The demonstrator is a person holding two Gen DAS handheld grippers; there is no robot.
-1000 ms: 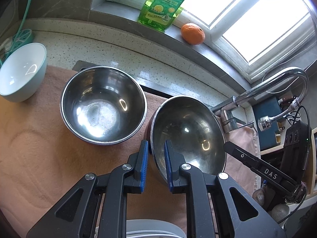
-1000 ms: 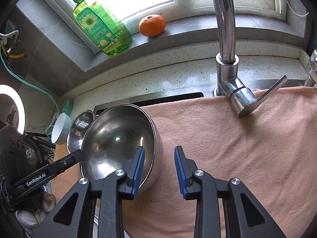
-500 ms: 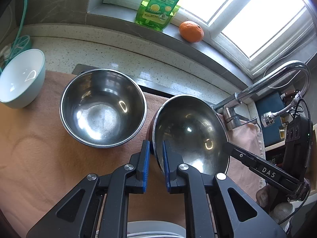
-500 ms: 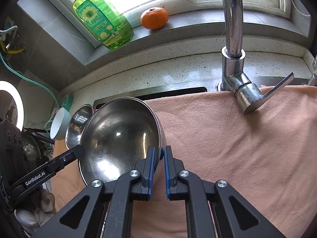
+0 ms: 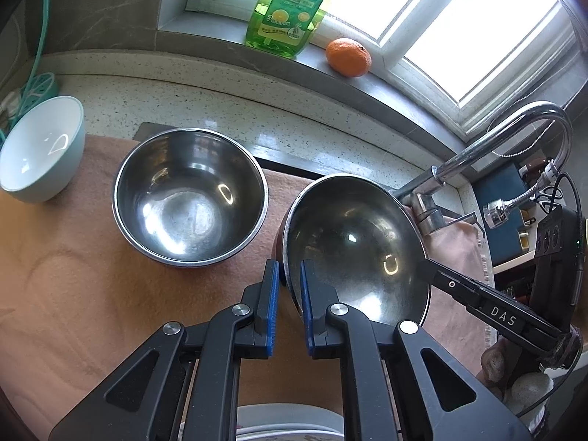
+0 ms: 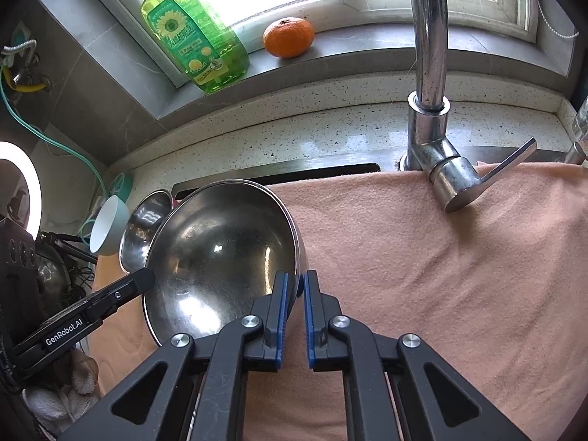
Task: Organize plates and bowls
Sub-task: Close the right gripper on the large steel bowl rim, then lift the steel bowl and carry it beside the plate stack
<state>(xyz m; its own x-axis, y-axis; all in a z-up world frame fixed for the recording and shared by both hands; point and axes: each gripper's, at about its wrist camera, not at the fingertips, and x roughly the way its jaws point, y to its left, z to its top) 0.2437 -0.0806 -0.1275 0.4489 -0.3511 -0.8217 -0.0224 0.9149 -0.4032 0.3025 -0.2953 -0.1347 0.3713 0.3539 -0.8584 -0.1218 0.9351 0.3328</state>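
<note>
One white plate rim (image 5: 290, 419), left view only

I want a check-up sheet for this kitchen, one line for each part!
Surface: peach towel over the counter.
Job's things: tilted steel bowl; second steel bowl upright beside it; white bowl at far left.
Clutter: soap bottle and orange on the sill.
Grippers: left hand-held gripper and right hand-held gripper each shut on opposite rims of the tilted bowl.
Cables: green hose on the wall.
Surroundings: faucet, bright window.
</note>
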